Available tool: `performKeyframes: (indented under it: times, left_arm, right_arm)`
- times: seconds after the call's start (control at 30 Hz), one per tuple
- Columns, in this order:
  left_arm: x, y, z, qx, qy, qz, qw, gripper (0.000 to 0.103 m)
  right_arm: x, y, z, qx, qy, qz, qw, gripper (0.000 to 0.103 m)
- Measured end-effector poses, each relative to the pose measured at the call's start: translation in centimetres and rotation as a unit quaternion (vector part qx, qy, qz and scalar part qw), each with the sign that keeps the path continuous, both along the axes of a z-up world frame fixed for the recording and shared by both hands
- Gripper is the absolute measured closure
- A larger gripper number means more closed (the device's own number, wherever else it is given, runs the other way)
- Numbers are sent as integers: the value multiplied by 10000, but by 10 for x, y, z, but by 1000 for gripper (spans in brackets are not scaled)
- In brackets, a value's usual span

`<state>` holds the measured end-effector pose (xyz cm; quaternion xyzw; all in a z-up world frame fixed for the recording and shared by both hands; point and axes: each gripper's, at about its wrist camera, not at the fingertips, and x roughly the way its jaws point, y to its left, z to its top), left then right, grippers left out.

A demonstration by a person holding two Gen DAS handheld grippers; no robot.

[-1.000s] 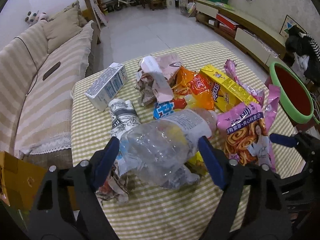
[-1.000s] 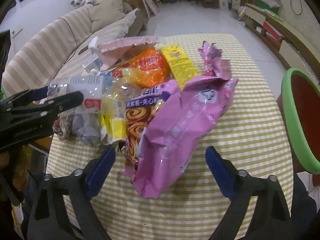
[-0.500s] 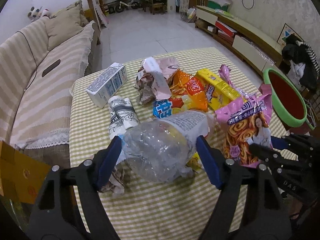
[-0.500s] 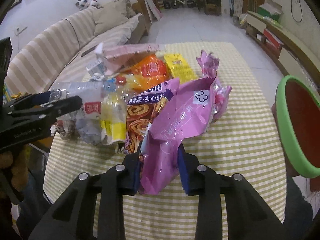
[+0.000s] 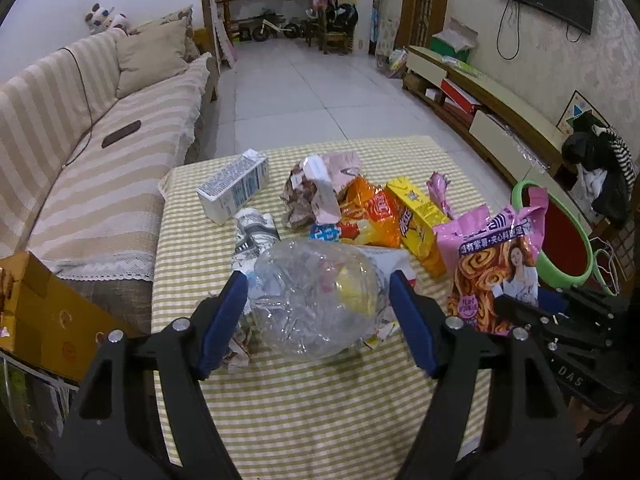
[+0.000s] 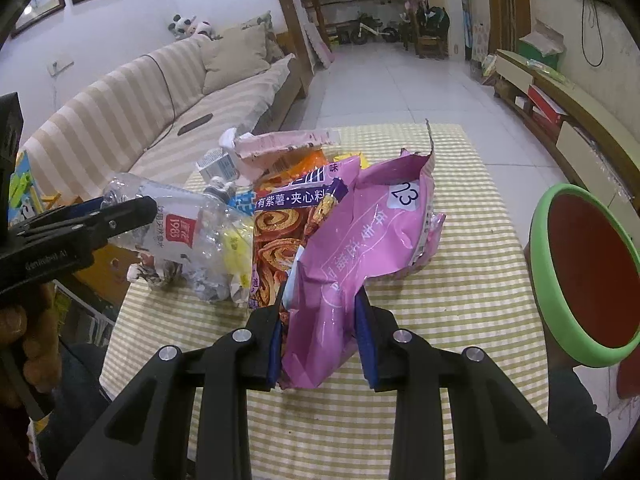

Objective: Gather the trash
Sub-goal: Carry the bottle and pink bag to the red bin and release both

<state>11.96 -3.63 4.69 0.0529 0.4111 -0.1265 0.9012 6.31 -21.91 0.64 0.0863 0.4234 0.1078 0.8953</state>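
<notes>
A second ago both claws stood spread around their targets; now each has drawn in and lifted. The left claw (image 5: 316,312) pinches the crushed clear bottle (image 5: 316,300) between its blue pads, holding it raised over the near left part of the tabletop (image 5: 320,412). The right claw (image 6: 320,344) is pressed tight on the lower end of the pink snack bag (image 6: 360,248), which now stands upright off the checked cloth rather than lying flat as it did.

The left view shows the bag's printed front, with swirl rolls and a woman's picture (image 5: 496,276), and behind it the rest of the pile toward the middle of the tabletop: a milk carton (image 5: 234,192) near the far left edge, a rolled newspaper (image 5: 256,232) just in front of it, crumpled pink paper (image 5: 320,192), an orange wrapper (image 5: 372,216) and a yellow packet (image 5: 420,220). The right view shows the bag's plain pink back, which hides most of that pile, and it shows the bottle's red label (image 6: 178,230), unseen from the left.

Off the right edge of the tabletop stands a green-rimmed red bin (image 6: 540,264), its mouth turned toward the claws. A striped sofa (image 5: 80,160) runs along the left side, with a cardboard box (image 5: 44,320) by the near left corner.
</notes>
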Motion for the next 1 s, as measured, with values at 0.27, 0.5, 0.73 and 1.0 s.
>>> performKeyframes:
  times: [0.27,0.5,0.73,1.0]
  left_arm:
    - [-4,-3,25,-97,-219,95,9997,33]
    - [-2,-23,39,-124,-367,5,9993,33]
    - [5,-62,50,-255,-449,-306,9982,33]
    - [18,-136,59,-485,-469,-904,9936,33]
  right_arm:
    - [-5,-9,20,97,-262,-1,9996,74]
    - [-9,-28,32,168,-401,-196,9989,74]
    - [-10,-79,45,125,-548,-730,9957,74]
    - [-17,-166,50,-27,-569,-1563,9861,74]
